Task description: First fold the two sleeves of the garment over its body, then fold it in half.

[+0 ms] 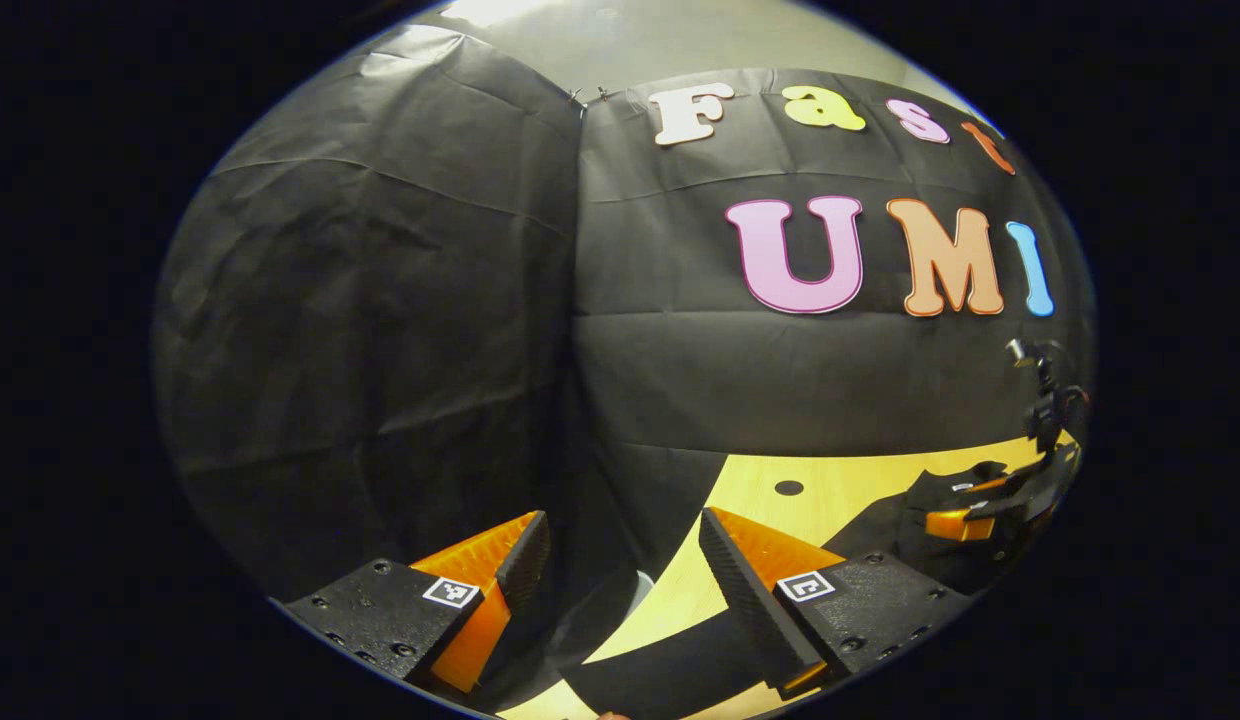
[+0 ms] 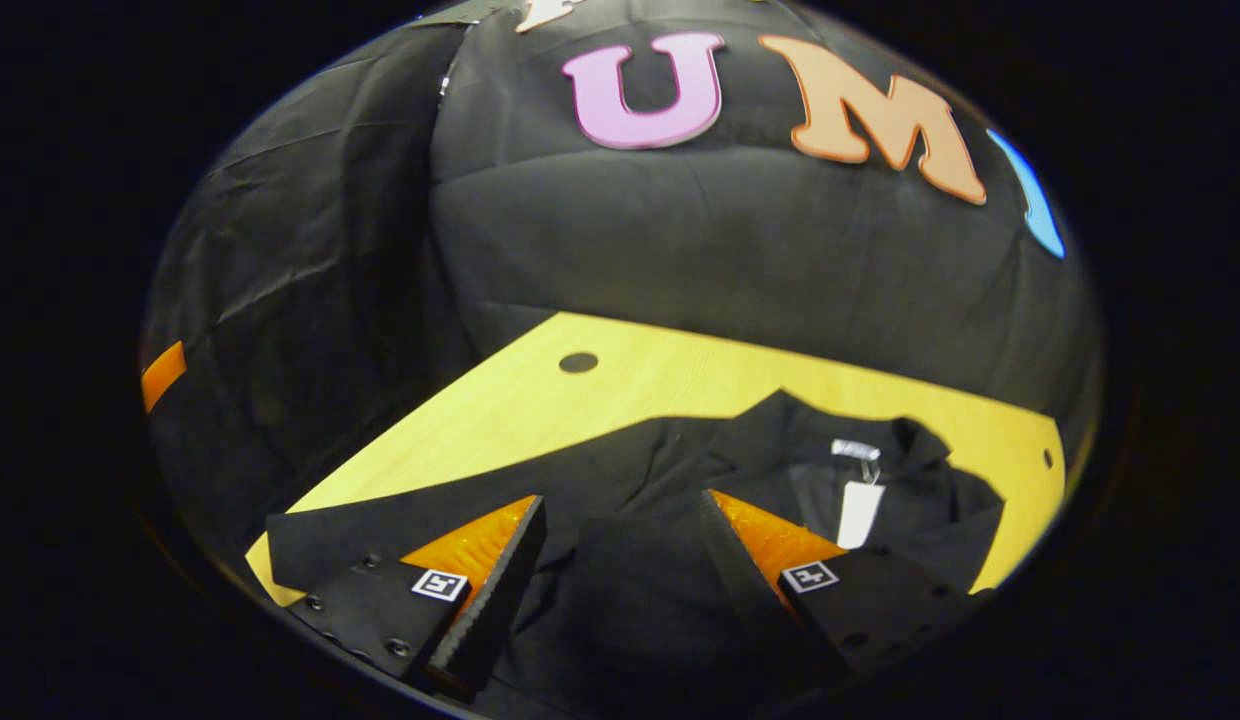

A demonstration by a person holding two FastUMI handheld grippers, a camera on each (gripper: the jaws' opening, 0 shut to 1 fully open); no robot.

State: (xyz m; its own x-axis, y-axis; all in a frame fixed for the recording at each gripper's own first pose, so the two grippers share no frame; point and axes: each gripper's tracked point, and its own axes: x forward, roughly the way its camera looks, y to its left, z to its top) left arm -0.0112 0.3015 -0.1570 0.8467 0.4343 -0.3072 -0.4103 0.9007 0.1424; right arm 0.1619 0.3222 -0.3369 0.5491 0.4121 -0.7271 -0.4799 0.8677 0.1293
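Table [image 2: 620, 385]: pale wood, ahead of and beneath both tools.
Garment [image 2: 680, 470]: dark, spread flat on the table under the right gripper, collar and white tag ahead of its right finger.
Right gripper [image 2: 622, 525]: fingers wide apart, released, grasping nothing, above the garment.
Left gripper [image 1: 620, 540]: fingers wide apart, released, empty, at the table's edge with dark cloth below.

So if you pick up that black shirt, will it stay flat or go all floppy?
Probably floppy: the black cloth shirt lies creased and limp on the yellow wooden table. Likely light, too. Its white hanging tag would probably dangle.
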